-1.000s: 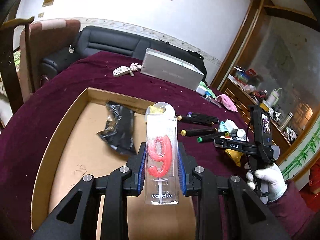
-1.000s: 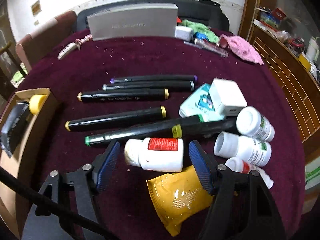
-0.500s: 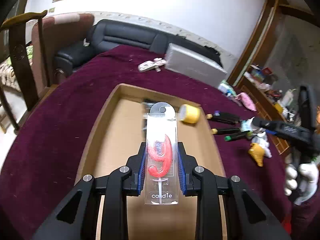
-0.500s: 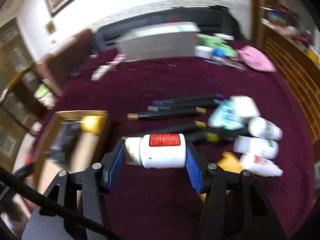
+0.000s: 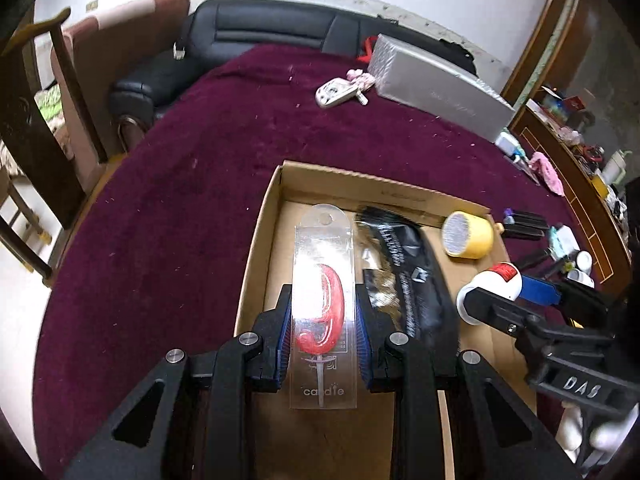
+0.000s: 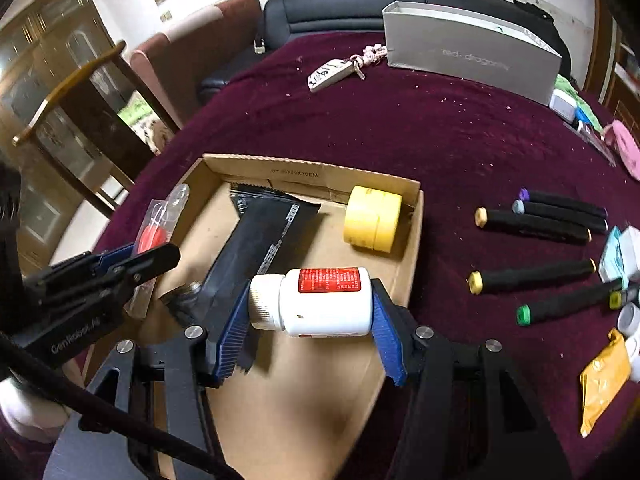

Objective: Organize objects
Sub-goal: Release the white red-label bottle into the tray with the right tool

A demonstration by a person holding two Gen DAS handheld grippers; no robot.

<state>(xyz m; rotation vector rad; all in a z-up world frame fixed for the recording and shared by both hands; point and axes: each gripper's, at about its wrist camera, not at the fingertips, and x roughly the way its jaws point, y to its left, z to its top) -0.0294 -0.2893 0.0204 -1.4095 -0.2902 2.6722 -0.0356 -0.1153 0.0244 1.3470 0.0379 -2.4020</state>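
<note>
My left gripper (image 5: 322, 334) is shut on a clear pack holding a red number candle (image 5: 322, 312), held over the left side of a shallow cardboard box (image 5: 260, 236). My right gripper (image 6: 310, 332) is shut on a white pill bottle with a red label (image 6: 320, 302), held sideways over the box (image 6: 412, 240). The bottle also shows in the left wrist view (image 5: 492, 288). The candle pack also shows in the right wrist view (image 6: 158, 228). In the box lie a black foil packet (image 6: 260, 240) and a yellow round tin (image 6: 372, 218).
Right of the box, on the maroon cloth, lie several black markers (image 6: 540, 224), small white bottles (image 6: 630, 316), a yellow sachet (image 6: 604, 380) and a teal pack (image 6: 612, 256). A grey carton (image 6: 472, 52) and a key fob (image 6: 330, 74) lie at the back.
My right gripper closed on the white bottle, lifted it and carried it left over the box. My left gripper moved the candle pack over the box's left side.
</note>
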